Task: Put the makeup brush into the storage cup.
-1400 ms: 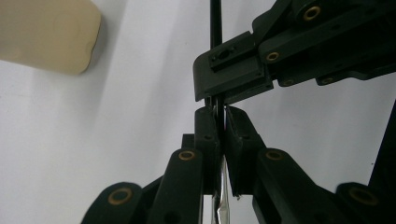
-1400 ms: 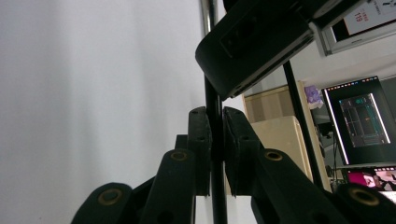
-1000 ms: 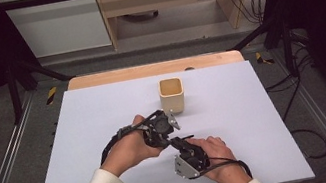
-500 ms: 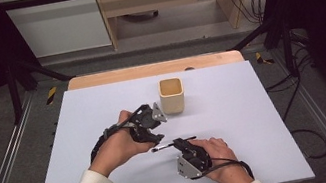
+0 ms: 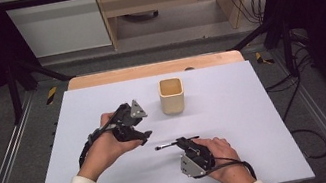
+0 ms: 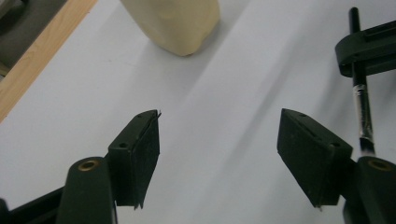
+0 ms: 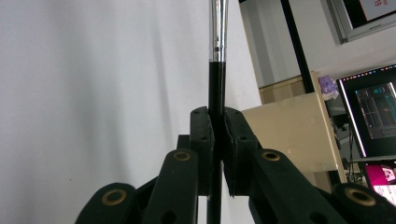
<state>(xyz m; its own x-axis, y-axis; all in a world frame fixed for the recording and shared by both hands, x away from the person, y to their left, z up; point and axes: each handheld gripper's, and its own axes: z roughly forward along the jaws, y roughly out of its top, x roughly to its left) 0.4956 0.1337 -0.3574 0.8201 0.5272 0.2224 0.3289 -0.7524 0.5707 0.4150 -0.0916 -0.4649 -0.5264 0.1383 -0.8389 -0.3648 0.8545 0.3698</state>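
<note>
White worktop point(image 5: 255, 105) fills your view, with the cream square cup point(image 5: 172, 95) at twelve o'clock. Your right claw point(image 5: 186, 141) is clamped on a thin brush point(image 5: 176, 143), held level and pointing to nine o'clock. Your left claw point(image 6: 219, 154), at ten o'clock of it, has just been opening and holds nothing. With so narrow a pinch, the brush could swivel or slip on the way to the cup. Its bristle end is too small to make out.

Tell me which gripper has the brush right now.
The right gripper does: its jaws are shut on the brush handle. The left gripper has just been opening, nothing between its jaws, nearer the cup.
</note>
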